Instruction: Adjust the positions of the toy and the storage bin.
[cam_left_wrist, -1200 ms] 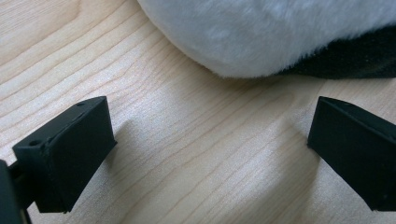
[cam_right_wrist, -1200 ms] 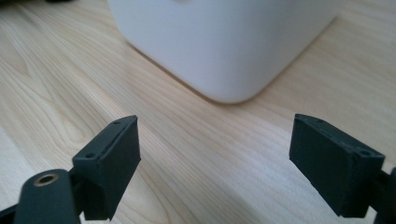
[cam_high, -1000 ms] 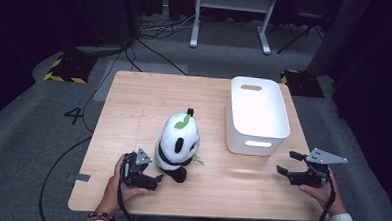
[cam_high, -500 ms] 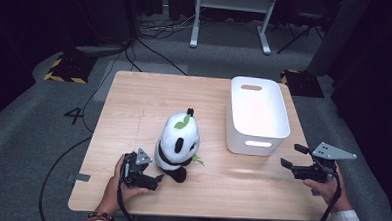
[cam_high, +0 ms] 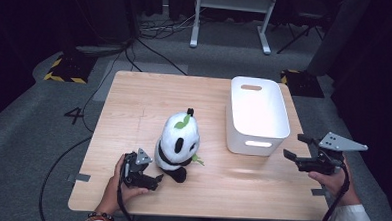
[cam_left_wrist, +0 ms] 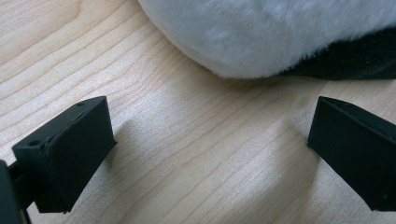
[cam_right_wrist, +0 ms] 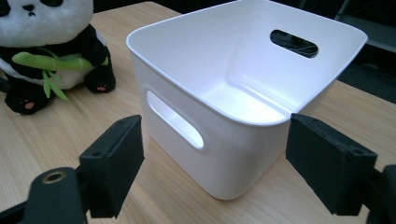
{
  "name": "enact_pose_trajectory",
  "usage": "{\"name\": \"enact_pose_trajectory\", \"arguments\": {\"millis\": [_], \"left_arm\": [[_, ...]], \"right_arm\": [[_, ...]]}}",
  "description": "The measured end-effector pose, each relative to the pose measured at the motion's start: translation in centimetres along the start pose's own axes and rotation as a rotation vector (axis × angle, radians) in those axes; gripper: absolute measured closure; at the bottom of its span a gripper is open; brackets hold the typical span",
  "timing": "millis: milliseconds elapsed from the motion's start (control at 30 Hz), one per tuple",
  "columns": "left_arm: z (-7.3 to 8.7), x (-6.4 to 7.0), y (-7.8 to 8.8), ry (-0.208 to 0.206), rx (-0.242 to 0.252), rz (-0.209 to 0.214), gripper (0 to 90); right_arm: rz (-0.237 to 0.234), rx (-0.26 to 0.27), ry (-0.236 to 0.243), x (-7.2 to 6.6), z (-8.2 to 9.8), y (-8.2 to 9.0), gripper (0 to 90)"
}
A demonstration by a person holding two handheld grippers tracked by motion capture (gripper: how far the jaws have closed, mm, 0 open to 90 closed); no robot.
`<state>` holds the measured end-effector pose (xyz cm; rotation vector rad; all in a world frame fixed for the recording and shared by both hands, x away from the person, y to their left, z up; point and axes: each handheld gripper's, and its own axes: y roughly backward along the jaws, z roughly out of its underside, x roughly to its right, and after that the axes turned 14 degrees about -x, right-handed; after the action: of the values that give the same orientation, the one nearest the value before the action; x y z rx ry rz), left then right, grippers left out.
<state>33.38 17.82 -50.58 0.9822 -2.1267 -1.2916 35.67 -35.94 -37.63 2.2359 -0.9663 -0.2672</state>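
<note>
- A light wooden counter (cam_high: 134, 103) stands on a grey floor, with a dark room behind it.
- A plush panda (cam_high: 179, 141) sits near the middle of the counter, toward the near edge; it is white with black limbs and has a green leaf on its head.
- In the right gripper view the panda (cam_right_wrist: 51, 42) shows at the upper left, upright, holding a green bamboo sprig (cam_right_wrist: 51, 63) across its front.
- A white bin (cam_high: 256, 115) with handle slots stands at the right of the counter, well apart from the panda; it is upright and its inside is bare.
- The left gripper (cam_high: 142, 172) lies low at the near left of the counter, held in a hand (cam_high: 114, 187), just beside the panda's near-left side.
- In the left gripper view its jaws stand wide apart with bare wood between them; the panda's white fur (cam_left_wrist: 261, 32) is just beyond the tips, and nothing is held.
- The right gripper (cam_high: 302, 152) is held at the near right edge of the counter, pointing left toward the bin.
- In the right gripper view its jaws are spread wide, with the near corner of the bin (cam_right_wrist: 243, 93) seen between them; they hold nothing and do not touch the bin.
</note>
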Motion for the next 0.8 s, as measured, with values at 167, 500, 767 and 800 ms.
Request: {"name": "enact_pose_trajectory", "arguments": {"millis": [167,500,767,800], "left_arm": [[0.0,0.0,0.0,0.000,0.000,0.000,0.5],[0.0,0.0,0.0,0.001,0.001,-0.003,0.5],[0.0,0.0,0.0,0.002,0.000,-0.003,0.5],[0.0,0.0,0.0,0.001,-0.001,-0.004,0.5]], "right_arm": [[-0.002,-0.005,0.020,-0.6,-0.7,-0.4,19.9],[-0.043,-0.032,0.067,-1.9,-2.5,-2.1,23.2],[-0.099,-0.050,0.110,-3.1,-3.6,-4.1,31.6],[-0.106,-0.051,0.115,-3.2,-3.8,-4.3,31.5]]}}
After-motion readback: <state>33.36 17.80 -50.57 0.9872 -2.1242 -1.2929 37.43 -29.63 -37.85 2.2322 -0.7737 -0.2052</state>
